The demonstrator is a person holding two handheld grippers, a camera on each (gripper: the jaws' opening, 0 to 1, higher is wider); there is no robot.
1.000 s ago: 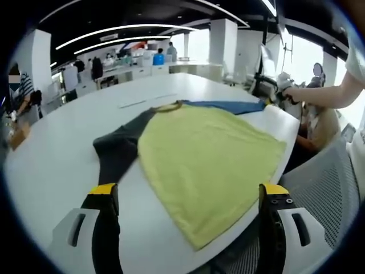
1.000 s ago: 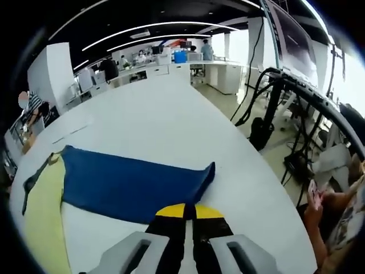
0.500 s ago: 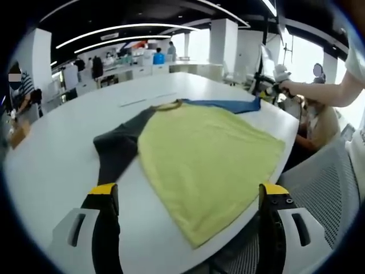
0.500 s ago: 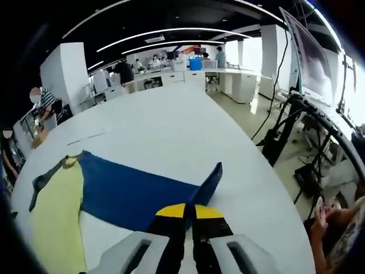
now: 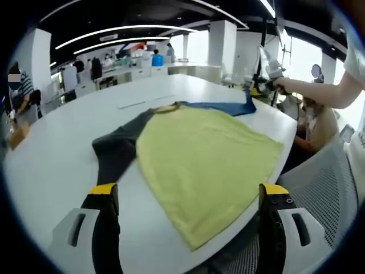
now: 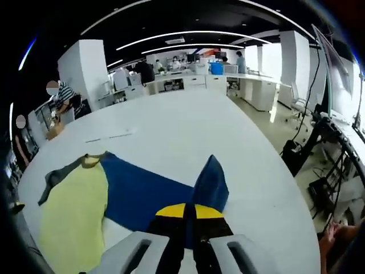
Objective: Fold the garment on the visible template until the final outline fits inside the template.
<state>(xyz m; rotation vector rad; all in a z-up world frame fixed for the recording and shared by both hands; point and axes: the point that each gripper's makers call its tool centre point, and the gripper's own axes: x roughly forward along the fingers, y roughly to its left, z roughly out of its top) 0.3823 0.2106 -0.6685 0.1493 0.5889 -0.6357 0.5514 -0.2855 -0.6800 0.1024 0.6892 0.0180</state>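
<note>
Lying on the white table [image 5: 57,160], the shirt [image 5: 205,154] has its blue sleeve [image 6: 208,185] pinched by the right gripper [image 6: 190,212] (cuff lifted); the left gripper [image 5: 188,197] gapes wide, a chair [image 5: 319,188] nearby right.

The garment [image 5: 199,165], a yellow-bodied shirt, lay spread flat near the table's [image 5: 51,171] front edge. Its grey sleeve [image 5: 117,151] lay flat, while its blue sleeve [image 6: 208,182] was lifted and pinched.

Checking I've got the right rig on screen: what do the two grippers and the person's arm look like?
Left gripper: black jaws with yellow tips on white moulded bodies with slots. Right gripper: the same black, yellow-tipped jaws on a white body. The person wears a short white sleeve.
</note>
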